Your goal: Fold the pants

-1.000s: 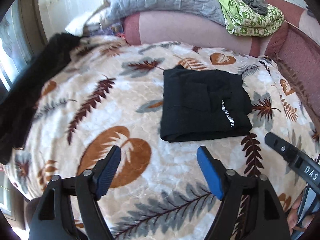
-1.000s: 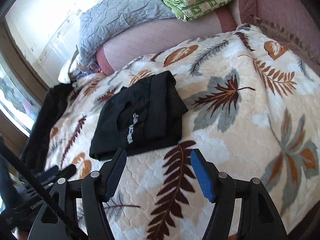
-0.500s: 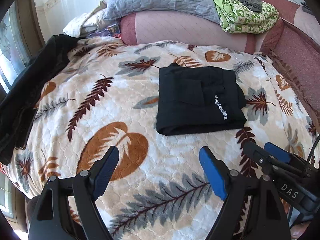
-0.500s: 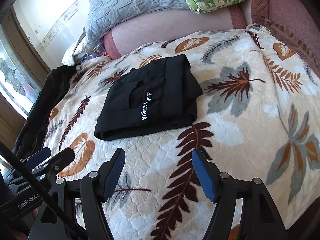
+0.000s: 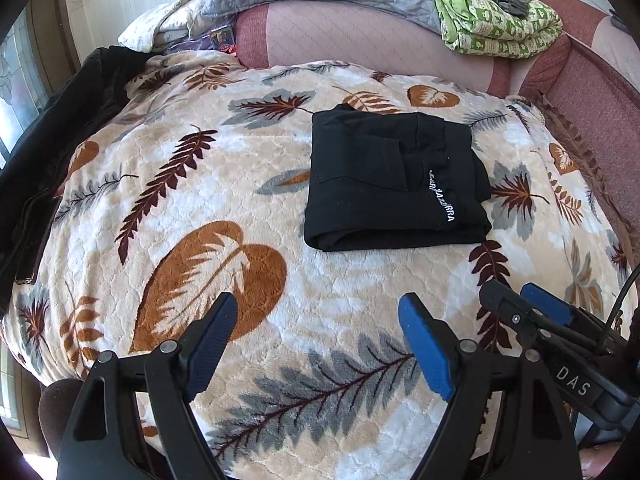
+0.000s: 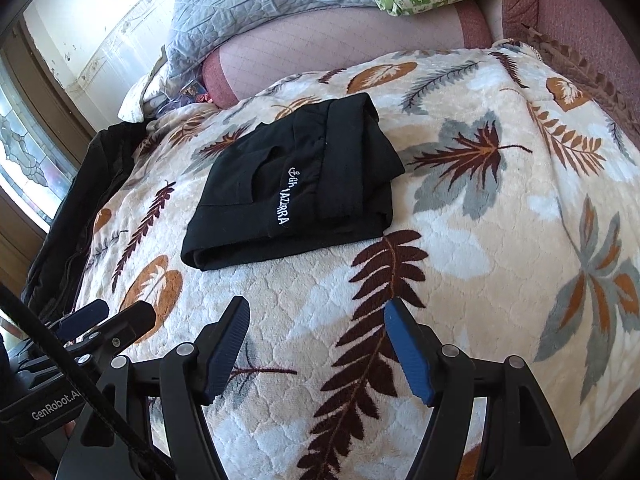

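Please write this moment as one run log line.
pants: folded, on blanket | left gripper: open, empty | right gripper: open, empty

left claw and right claw drawn back from pants, now side by side

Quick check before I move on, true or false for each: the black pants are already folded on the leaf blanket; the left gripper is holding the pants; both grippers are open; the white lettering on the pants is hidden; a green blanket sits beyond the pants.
1. The black pants lie folded on the leaf blanket. True.
2. The left gripper holds the pants. False: it is empty, short of the pants.
3. Both grippers are open. True: the right gripper also has its jaws apart.
4. The white lettering is hidden. False: it faces up.
5. A green blanket sits beyond the pants. True.
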`<state>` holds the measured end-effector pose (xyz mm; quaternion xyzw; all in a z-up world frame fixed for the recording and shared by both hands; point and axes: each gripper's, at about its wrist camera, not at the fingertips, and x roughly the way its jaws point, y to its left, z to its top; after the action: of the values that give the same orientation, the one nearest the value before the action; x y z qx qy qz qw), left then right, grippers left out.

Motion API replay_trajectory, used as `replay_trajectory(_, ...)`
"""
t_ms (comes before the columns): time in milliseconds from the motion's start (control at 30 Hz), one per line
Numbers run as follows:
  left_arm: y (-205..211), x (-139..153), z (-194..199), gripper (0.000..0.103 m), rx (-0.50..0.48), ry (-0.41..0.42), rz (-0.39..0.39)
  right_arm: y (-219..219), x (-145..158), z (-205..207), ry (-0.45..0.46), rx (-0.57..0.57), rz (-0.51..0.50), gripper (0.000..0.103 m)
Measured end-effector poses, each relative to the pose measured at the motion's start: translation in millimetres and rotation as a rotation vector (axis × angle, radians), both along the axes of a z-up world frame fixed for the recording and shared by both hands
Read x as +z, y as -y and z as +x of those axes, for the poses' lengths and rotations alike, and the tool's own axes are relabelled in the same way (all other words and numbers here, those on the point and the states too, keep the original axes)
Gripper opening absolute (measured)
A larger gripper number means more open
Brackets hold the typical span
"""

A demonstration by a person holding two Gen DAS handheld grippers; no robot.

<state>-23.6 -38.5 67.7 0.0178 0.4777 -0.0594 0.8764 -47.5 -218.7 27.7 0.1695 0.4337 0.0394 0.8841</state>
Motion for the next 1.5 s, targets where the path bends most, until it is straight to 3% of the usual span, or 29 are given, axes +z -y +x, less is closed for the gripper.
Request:
replay_trajectory(433,1,-18,19,0.082,-0.006,-0.050,-0.005,16,-16,11,-0.029,-0.035,0.026,0.075)
replay_trajectory(667,-24,-34,72,0.082,0.028,-0.098,-0.179,51,-7,43,0.014,-0.073,0.067,0.076)
replay_trajectory(900,-28,-44,137,0.082,-0.028,-0.137,-0.386,80,-12,115,0.032,-0.049,0.090,0.077)
replay_trajectory(1067,-21,-69,176,0.082,-0.063,-0.229,-0.507,94,-39,154,-0.029,-0.029,0.292,0.078)
replay_trajectory(1233,-11,-71,200,0.087,-0.072,-0.238,-0.551,87,-48,180,-0.020,0.031,0.421,0.078)
replay_trajectory(1267,-6,-70,203,0.086,-0.075,-0.241,-0.546,83,-50,185,-0.024,0.043,0.430,0.072)
replay_trajectory(1300,-3,-68,204,0.061,-0.087,-0.245,-0.547,78,-51,190,-0.027,0.050,0.433,0.064)
replay_trajectory(1333,1,-68,205,0.045,-0.099,-0.264,-0.532,74,-53,194,-0.038,0.057,0.439,0.047)
replay_trajectory(1367,5,-63,204,0.045,-0.100,-0.255,-0.503,70,-54,198,-0.052,0.062,0.453,0.041)
replay_trajectory(1433,7,-56,202,0.035,-0.114,-0.235,-0.496,68,-48,199,-0.042,0.069,0.460,0.034)
replay_trajectory(1500,6,-50,202,0.032,-0.112,-0.219,-0.503,66,-36,197,-0.016,0.094,0.452,0.031)
